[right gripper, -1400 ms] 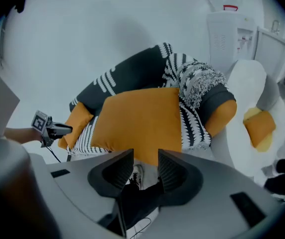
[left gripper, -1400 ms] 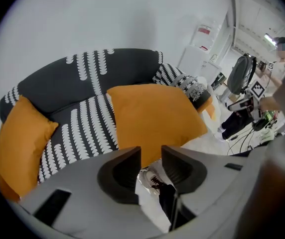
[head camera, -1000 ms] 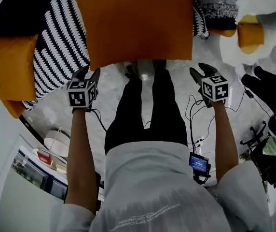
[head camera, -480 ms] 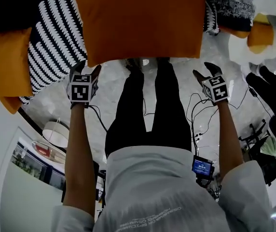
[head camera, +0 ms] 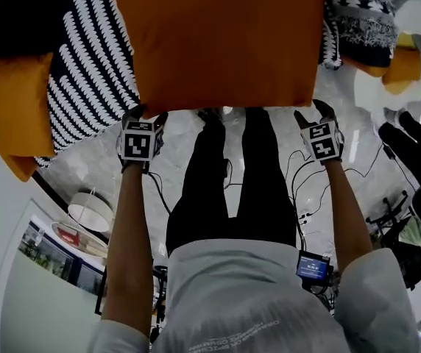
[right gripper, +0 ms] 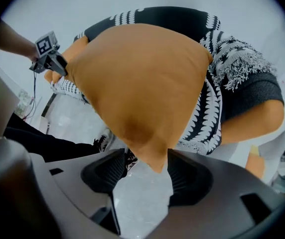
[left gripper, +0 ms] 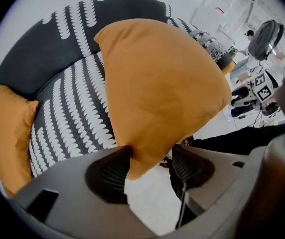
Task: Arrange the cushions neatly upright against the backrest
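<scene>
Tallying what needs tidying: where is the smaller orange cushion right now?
In the head view, the smaller orange cushion lies at the far left, at that end of the black-and-white sofa, apart from the big orange cushion in the middle.

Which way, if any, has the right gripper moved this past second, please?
Yes: the right gripper neared the sofa; its jaws, just opened, straddle the orange cushion's corner.

Black-and-white patterned sofa (head camera: pixel 85 57) with orange cushions (head camera: pixel 221 43) on it
</scene>
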`<state>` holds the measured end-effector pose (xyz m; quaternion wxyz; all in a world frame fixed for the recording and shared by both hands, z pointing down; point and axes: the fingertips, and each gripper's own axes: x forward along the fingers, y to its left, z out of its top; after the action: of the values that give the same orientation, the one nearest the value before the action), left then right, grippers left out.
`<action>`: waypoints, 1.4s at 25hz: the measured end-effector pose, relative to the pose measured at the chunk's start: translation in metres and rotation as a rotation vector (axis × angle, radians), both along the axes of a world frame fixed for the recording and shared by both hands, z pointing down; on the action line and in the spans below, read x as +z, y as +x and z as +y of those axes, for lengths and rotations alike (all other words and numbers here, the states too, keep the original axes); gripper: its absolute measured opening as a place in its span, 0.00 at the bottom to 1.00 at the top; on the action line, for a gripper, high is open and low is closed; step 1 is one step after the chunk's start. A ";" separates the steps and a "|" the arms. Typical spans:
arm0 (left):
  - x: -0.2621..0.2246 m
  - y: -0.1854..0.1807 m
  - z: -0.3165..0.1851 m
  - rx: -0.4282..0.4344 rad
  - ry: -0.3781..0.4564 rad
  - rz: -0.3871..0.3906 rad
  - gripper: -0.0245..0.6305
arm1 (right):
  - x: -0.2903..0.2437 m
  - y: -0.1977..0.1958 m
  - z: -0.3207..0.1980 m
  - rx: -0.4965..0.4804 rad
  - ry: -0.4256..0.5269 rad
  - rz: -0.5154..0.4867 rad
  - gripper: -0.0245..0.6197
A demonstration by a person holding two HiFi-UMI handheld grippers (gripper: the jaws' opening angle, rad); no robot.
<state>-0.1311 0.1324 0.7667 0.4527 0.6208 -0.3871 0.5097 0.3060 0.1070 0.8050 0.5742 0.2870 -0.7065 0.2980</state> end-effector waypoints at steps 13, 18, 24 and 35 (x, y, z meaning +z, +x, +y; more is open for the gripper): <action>0.008 0.007 -0.012 -0.083 0.077 -0.015 0.24 | 0.015 -0.018 -0.014 0.151 -0.070 0.126 0.19; -0.005 0.008 -0.025 -0.101 0.097 -0.004 0.21 | 0.001 -0.018 -0.020 0.172 -0.076 0.104 0.15; -0.031 0.006 -0.049 -0.237 0.152 0.037 0.16 | -0.029 -0.017 -0.016 0.265 -0.076 0.083 0.15; -0.127 0.007 -0.182 -0.238 0.429 0.017 0.12 | -0.082 -0.041 -0.037 0.303 -0.029 -0.080 0.14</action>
<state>-0.1242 -0.0501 0.6397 0.3706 0.6569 -0.5530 0.3540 0.2648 0.0695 0.7230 0.4982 0.3699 -0.6730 0.4026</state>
